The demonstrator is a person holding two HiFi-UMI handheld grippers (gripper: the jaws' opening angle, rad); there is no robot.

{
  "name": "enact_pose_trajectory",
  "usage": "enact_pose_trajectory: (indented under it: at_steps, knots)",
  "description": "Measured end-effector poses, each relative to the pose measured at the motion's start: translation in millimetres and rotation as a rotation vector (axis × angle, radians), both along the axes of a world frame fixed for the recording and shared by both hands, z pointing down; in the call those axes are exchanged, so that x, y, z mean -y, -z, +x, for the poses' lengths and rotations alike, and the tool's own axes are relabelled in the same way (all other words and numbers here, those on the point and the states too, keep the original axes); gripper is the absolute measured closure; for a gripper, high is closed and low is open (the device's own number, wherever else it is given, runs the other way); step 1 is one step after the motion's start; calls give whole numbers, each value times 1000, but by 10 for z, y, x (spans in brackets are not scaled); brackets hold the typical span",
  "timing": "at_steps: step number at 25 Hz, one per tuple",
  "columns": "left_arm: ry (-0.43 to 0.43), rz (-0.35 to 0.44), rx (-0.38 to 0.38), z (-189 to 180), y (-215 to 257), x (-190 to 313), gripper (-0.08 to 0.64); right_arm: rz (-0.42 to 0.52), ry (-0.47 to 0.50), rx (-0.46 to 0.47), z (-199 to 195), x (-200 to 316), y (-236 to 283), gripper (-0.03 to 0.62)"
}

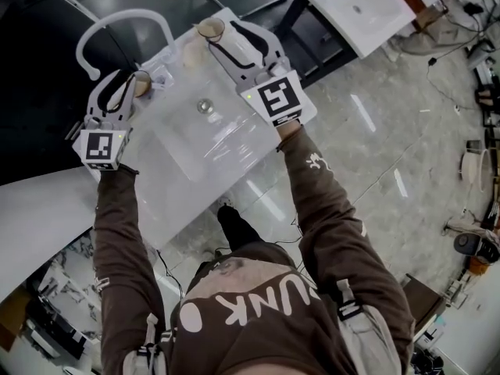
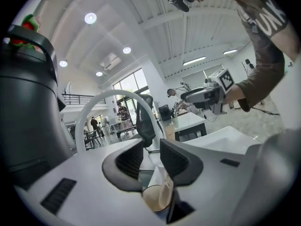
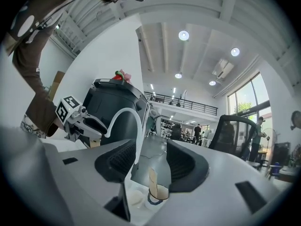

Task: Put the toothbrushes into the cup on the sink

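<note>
Now left tongs (image 2: 151, 149) and right tongs (image 3: 151, 155) both agape, empty, faucet arch (image 1: 125, 16) near the left.

- Sink (image 1: 234, 143): white and rectangular, with a shallow basin and a round metal drain in its middle.
- Left cup (image 1: 143, 82): tan and translucent, upright on the sink's far left corner.
- Left toothbrush (image 2: 166, 192): a pale handle standing in the left cup, leaning on its rim; the head cannot be made out.
- Right cup (image 1: 210, 28): tan, upright on the sink's far right corner, well apart from the left cup.
- Right toothbrush (image 3: 152, 179): a pale handle standing in the right cup, tilted slightly, its top above the rim.
</note>
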State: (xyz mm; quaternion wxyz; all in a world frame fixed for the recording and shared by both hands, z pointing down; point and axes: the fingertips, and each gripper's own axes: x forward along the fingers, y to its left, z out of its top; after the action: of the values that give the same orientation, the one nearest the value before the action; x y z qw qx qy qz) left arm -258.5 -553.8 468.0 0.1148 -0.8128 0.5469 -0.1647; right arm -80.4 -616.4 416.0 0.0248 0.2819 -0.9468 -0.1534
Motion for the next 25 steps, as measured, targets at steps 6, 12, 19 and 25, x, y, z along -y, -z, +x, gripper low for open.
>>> enact_pose_trajectory:
  at_steps: [6, 12, 19, 25]
  knots:
    - [-55, 63, -55, 247, 548, -503, 459, 25, 42, 23, -12, -530, 191, 377]
    - [-143, 69, -116, 614, 971, -1268, 459, 53, 74, 32, 74, -1399, 467, 377]
    - [-189, 119, -140, 875, 1395, -2340, 460, 30, 72, 53, 163, -2531, 641, 387]
    - [-246, 144, -139, 934, 1417, -3553, 460, 62, 25, -11, 147, -3753, 642, 402]
